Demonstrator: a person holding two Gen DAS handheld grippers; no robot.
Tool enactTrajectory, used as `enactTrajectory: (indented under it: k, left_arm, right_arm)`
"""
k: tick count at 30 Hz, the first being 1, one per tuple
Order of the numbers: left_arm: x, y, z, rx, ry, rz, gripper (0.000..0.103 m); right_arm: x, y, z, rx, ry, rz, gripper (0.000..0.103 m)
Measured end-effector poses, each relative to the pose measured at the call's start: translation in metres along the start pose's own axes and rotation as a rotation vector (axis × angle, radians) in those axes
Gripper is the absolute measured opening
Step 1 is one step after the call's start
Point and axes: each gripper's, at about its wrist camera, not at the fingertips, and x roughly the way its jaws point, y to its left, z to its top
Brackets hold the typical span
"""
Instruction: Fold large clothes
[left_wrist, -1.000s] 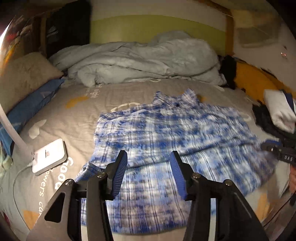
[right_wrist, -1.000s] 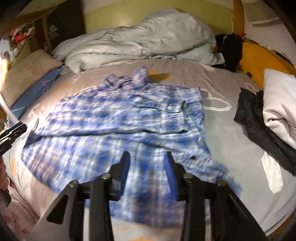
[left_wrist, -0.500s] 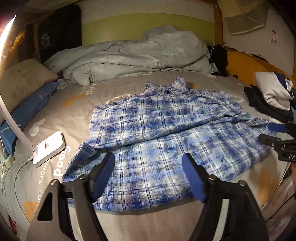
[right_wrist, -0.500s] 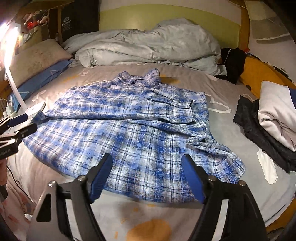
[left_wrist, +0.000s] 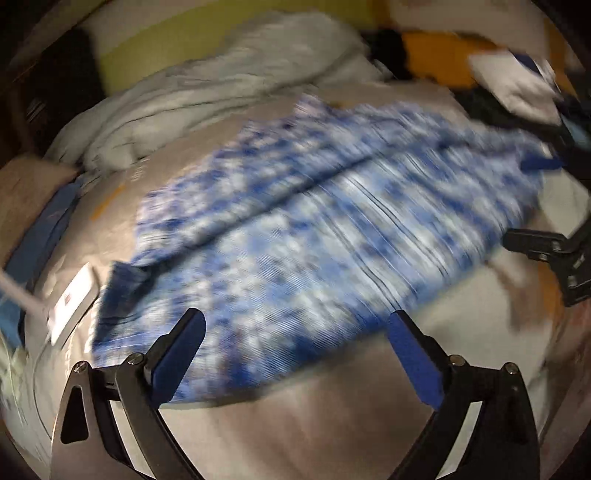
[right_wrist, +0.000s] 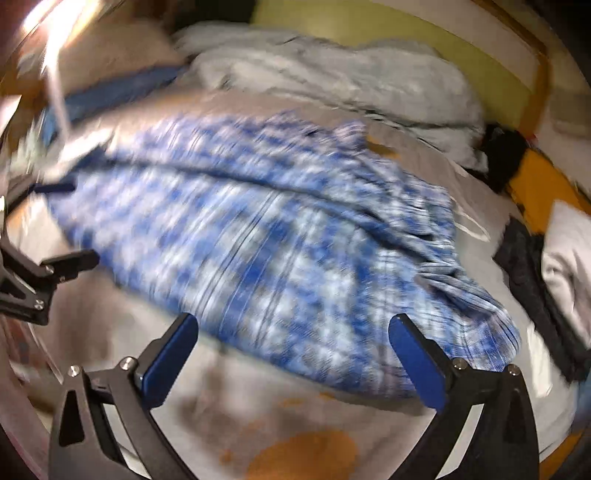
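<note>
A blue and white plaid shirt (left_wrist: 314, 221) lies spread flat on the grey bed sheet (left_wrist: 332, 424), collar toward the far side; it also shows in the right wrist view (right_wrist: 277, 240). Both views are motion-blurred. My left gripper (left_wrist: 295, 328) is open wide and empty, above the shirt's near hem. My right gripper (right_wrist: 291, 332) is open wide and empty, above the near hem toward the shirt's right side. The right gripper also shows at the right edge of the left wrist view (left_wrist: 546, 206), and the left gripper at the left edge of the right wrist view (right_wrist: 55, 229).
A crumpled pale duvet (left_wrist: 229, 96) lies at the head of the bed. A white lamp base (left_wrist: 70, 302) stands on the sheet at the left. Folded white and dark clothes (right_wrist: 554, 258) are piled at the right. A blue pillow (left_wrist: 40, 229) lies at the left.
Both grippers have opened wide, from half-open around the hem a second ago. Both cameras are now swinging and tilting, which blurs the view. The shirt stays spread on the bed.
</note>
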Motion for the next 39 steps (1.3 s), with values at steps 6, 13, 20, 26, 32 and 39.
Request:
enactTrajectory:
  k: [6, 13, 20, 26, 32, 39]
  left_arm:
    - [0.019, -0.015, -0.007, 0.052, 0.044, 0.065, 0.098]
    - [0.042, 0.033, -0.009, -0.147, 0.086, 0.155, 0.102]
    - [0.047, 0.096, -0.023, -0.361, 0.072, 0.286, 0.080]
    - [0.040, 0.109, -0.025, -0.419, 0.034, 0.220, 0.017]
    - [0.004, 0.097, -0.014, -0.389, -0.130, 0.279, 0.004]
    - [-0.053, 0.112, -0.005, -0.442, -0.287, 0.231, 0.004]
  right_arm:
    - [0.024, 0.019, -0.012, -0.119, 0.042, -0.103, 0.103]
    - [0.042, -0.009, -0.009, -0.028, 0.089, -0.182, 0.103]
    - [0.045, -0.060, -0.009, 0.131, 0.120, -0.285, 0.103]
    - [0.040, -0.082, -0.011, 0.188, 0.084, -0.265, 0.080]
    - [0.017, -0.095, -0.008, 0.303, 0.009, -0.271, 0.005]
    - [-0.039, -0.102, -0.001, 0.374, -0.145, -0.228, 0.004]
